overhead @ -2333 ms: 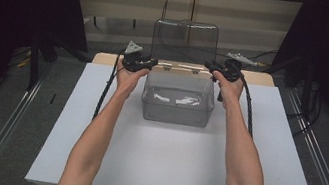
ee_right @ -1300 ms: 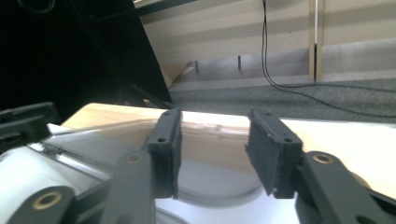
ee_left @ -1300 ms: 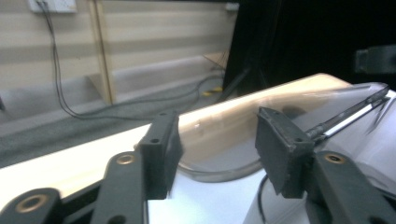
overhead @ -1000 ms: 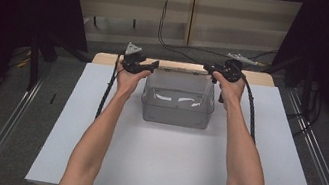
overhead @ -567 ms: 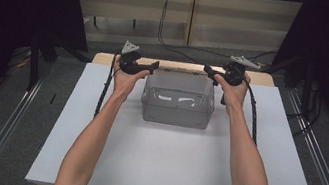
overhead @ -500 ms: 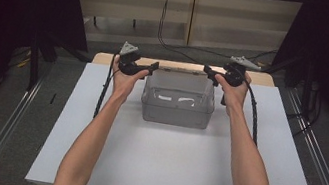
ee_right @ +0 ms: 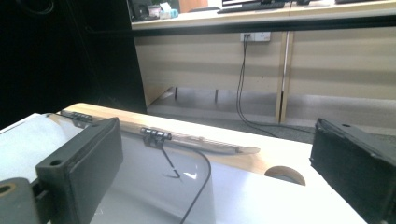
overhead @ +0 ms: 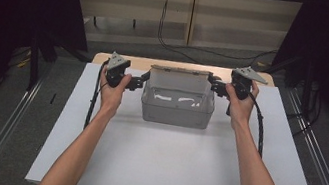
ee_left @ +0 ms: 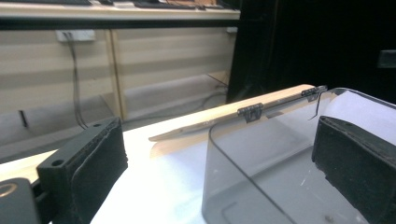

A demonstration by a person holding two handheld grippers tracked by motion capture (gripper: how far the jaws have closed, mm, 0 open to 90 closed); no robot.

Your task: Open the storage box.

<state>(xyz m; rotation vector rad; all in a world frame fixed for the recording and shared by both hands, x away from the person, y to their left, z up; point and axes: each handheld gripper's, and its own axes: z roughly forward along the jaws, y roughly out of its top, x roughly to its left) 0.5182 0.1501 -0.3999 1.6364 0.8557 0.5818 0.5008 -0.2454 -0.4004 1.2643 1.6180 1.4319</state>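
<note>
Here one box, two open-jawed tools.

Beige wall panels behind a grey floor, cables trailing.

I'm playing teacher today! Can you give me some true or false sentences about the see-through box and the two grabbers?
1. The clear box sits on a white table. True.
2. The left gripper is at one end of the box and the right gripper at the other. True.
3. Both grippers are shut tight. False: each one's jaws stand wide apart, straddling an end wall of the box.
4. The box's lid lies flat on top, closing it. False: the box is open, and its lid hangs back behind the hinges.
5. The box is full of toys. False: nothing shows inside it.
</note>
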